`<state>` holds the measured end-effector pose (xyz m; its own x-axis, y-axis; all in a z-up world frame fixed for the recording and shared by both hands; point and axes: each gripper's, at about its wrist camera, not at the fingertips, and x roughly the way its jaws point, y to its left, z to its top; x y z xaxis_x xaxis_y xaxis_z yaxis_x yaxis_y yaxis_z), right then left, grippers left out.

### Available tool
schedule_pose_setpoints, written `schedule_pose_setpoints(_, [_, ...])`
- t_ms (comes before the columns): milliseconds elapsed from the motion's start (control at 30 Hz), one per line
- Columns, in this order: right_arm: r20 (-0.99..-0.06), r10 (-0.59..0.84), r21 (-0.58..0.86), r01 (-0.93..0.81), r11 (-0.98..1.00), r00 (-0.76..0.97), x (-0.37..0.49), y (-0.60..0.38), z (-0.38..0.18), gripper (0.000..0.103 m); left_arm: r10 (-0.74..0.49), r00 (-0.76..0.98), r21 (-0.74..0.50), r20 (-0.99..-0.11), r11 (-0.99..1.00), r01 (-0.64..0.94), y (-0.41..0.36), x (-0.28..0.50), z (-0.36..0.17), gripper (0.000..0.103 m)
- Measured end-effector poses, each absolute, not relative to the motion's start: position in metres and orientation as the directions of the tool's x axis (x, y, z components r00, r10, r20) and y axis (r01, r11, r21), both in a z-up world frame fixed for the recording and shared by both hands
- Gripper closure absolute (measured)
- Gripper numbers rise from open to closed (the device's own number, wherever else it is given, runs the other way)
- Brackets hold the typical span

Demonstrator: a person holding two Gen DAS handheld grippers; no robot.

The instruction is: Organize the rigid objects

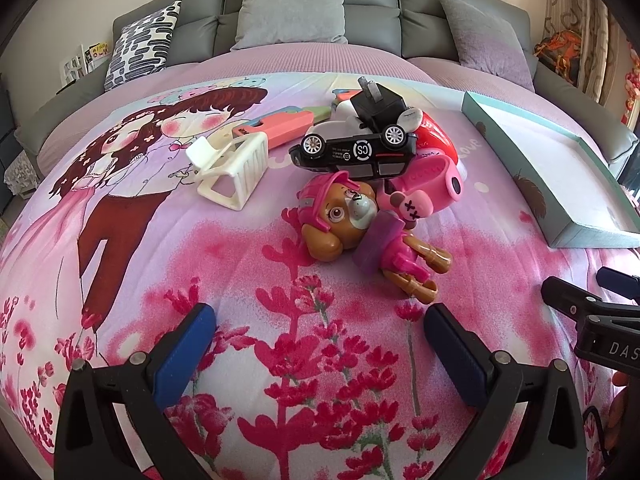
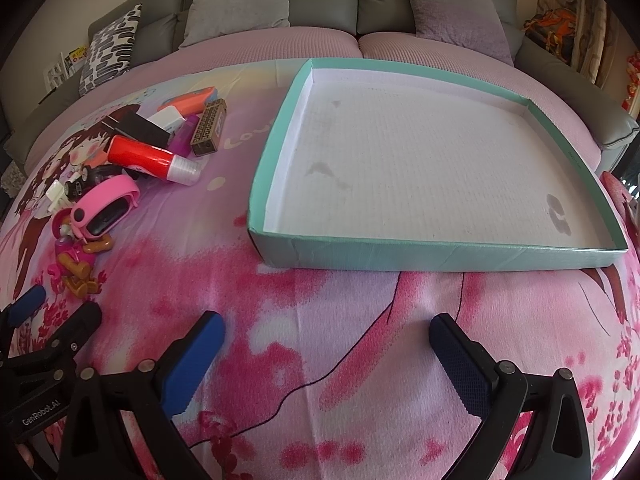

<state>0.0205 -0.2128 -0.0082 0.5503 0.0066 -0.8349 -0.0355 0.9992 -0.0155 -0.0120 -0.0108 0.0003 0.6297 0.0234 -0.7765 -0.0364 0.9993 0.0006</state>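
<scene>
While the teal tray (image 2: 436,258) sits unfilled, toy pile (image 1: 360,160) is left unsorted; both grippers (image 1: 320,344) (image 2: 326,356) gape, nothing held.

"GenRobot.AI" marks the left tongs (image 2: 36,416); "love" on the bedspread (image 2: 248,136).

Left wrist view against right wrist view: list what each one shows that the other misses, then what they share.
Only the left wrist view shows the pup figure's face, the white rack and the toy car's underside. Only the right wrist view shows the teal tray's bare floor and a brown block. Both show the tray, the red tube, the pink band, and both grippers, left and right, open over the bedspread.
</scene>
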Motion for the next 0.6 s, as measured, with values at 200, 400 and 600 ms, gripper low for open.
schedule_pose_setpoints(200, [-0.833,0.005,-0.015,-0.032,0.999,0.553,0.0233,-0.2116,-0.0085,0.000,0.017,0.624,-0.002,-0.781,1.000,-0.029,-0.0086,-0.0088,-0.0003,0.000])
schedule_pose_setpoints(400, [-0.833,0.005,-0.015,-0.033,0.999,0.553,0.0230,-0.2116,-0.0086,0.000,0.020,0.616,0.004,-0.787,1.000,-0.027,-0.0070,-0.0063,-0.0009,0.000])
schedule_pose_setpoints(600, [-0.833,0.006,-0.015,-0.033,0.999,0.554,0.0226,-0.2117,-0.0087,0.000,0.018,0.608,0.001,-0.794,1.000,-0.028,-0.0066,-0.0050,-0.0008,0.000])
